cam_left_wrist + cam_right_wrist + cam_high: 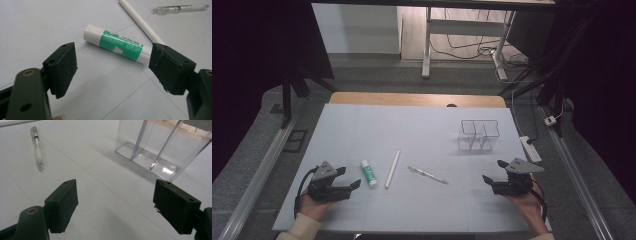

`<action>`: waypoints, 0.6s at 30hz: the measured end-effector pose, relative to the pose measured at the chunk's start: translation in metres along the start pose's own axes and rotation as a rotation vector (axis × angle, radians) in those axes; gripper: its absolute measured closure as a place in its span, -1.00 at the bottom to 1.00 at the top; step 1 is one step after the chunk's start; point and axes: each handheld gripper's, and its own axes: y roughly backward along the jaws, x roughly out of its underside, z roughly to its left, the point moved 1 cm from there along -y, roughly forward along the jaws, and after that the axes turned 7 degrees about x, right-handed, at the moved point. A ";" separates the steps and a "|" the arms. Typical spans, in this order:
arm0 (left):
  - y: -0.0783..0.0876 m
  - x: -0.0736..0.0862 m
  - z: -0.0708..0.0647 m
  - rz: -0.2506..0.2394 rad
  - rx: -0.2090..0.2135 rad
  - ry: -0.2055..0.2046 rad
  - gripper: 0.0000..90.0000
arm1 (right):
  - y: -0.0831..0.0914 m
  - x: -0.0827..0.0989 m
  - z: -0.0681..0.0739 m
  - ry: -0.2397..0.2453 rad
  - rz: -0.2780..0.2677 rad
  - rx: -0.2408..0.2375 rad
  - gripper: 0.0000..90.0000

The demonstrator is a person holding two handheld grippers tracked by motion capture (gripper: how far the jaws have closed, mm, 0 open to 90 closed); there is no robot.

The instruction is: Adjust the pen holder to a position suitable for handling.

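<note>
White table (362, 125), dark room; left tool (348, 178), right tool (493, 171) jaws apart, empty.

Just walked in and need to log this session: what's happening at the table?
A person sits at a white table with a claw in each hand, both open and holding nothing. The left claw rests close to a green-and-white glue stick, its jaws pointing at it but not touching. A white stick and a clear pen lie in the middle. The right claw rests near a clear three-compartment organizer, which looks empty.
</note>
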 end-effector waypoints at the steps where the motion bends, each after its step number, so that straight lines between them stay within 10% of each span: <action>1: 0.000 0.000 0.000 0.000 0.000 0.000 -0.49 | 0.000 0.000 0.000 0.000 0.000 0.000 -0.56; 18: 0.001 -0.001 -0.005 -0.018 0.021 -0.007 -0.47 | -0.003 0.003 0.002 -0.009 0.036 -0.023 -0.48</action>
